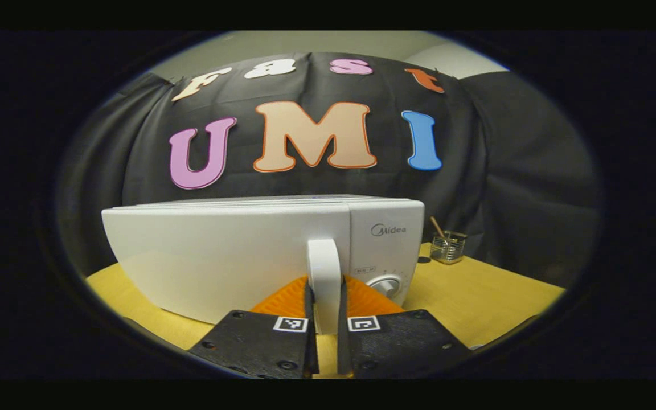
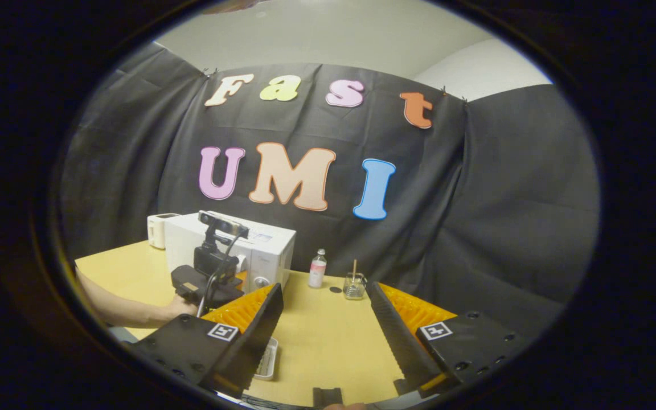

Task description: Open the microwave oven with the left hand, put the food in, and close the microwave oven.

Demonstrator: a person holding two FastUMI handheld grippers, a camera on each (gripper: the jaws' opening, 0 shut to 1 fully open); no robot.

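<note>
Microwave oven (image 1: 259, 256) stood on the yellow worktop (image 1: 476, 296), long axis left to right, door shut and facing the near side. Left gripper (image 1: 323, 319) was clamped on the upright white door handle (image 1: 324, 273). Right gripper (image 2: 328, 330), held apart to the right, had its fingers spread wide, gripping nothing.

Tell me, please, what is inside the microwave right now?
That cannot be seen: the microwave has its door shut, and the door is opaque white. The left tool is closed on the door handle.
</note>
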